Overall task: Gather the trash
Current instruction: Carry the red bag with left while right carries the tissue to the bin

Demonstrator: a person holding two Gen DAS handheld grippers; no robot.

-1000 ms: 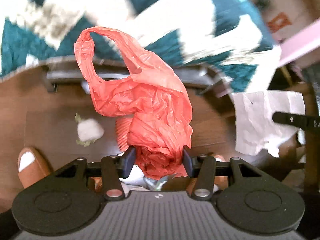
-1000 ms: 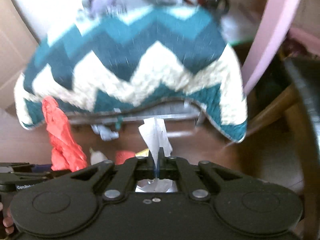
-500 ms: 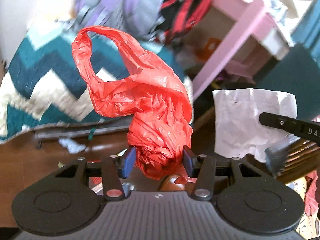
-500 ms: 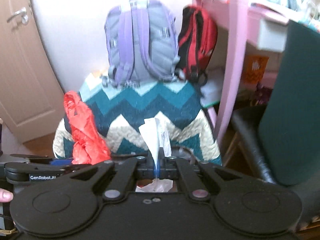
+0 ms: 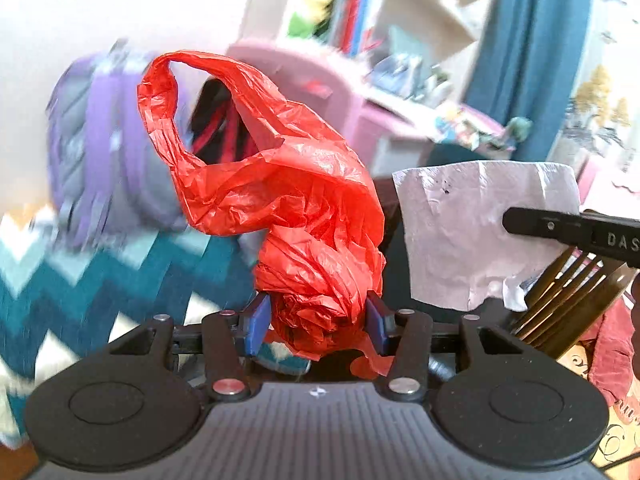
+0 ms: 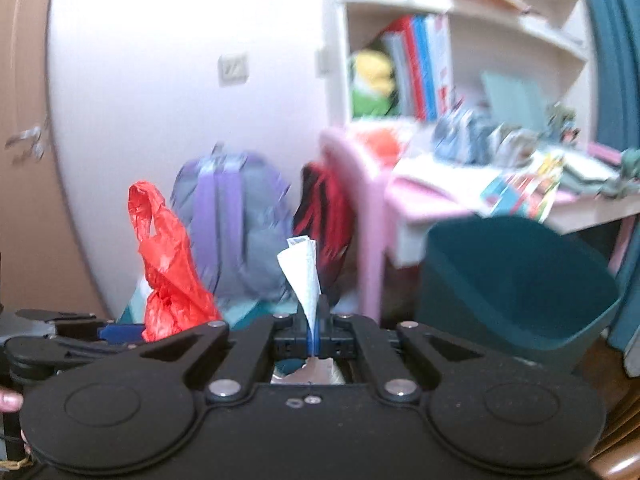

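Kid's bedroom, both views blurred by motion. White wall w/ a light switch (image 6: 233,69); brown door (image 6: 28,184) at far left. White bookshelf (image 6: 460,44) up top w/ binders, books, a yellow-green soft toy. Pink desk (image 6: 404,200) below, cluttered w/ papers & small stuff. Purple backpack (image 6: 236,236) & red-black backpack (image 6: 324,216) sit against the wall beside the desk. Teal chair back (image 6: 516,280) in front of the desk. Teal curtain (image 5: 532,52) at right. Zigzag teal-white blanket (image 5: 80,280) low on the left. No floor or tabletop clearly in view.

Writing: only "DAS" readable, on the side of the right gripper's arm in the left view; rest cut off at the edge.

Left gripper (image 5: 318,322): jaws partway apart, blue pads pressed on the bunched base of a red plastic bag (image 5: 280,200); bag stands up from the jaws, its handle loop on top. Right gripper (image 6: 314,330): jaws fully closed, pinching a white tissue (image 6: 304,276) that sticks up from them. Both pieces of trash are held in the air, side by side, bag left of tissue.
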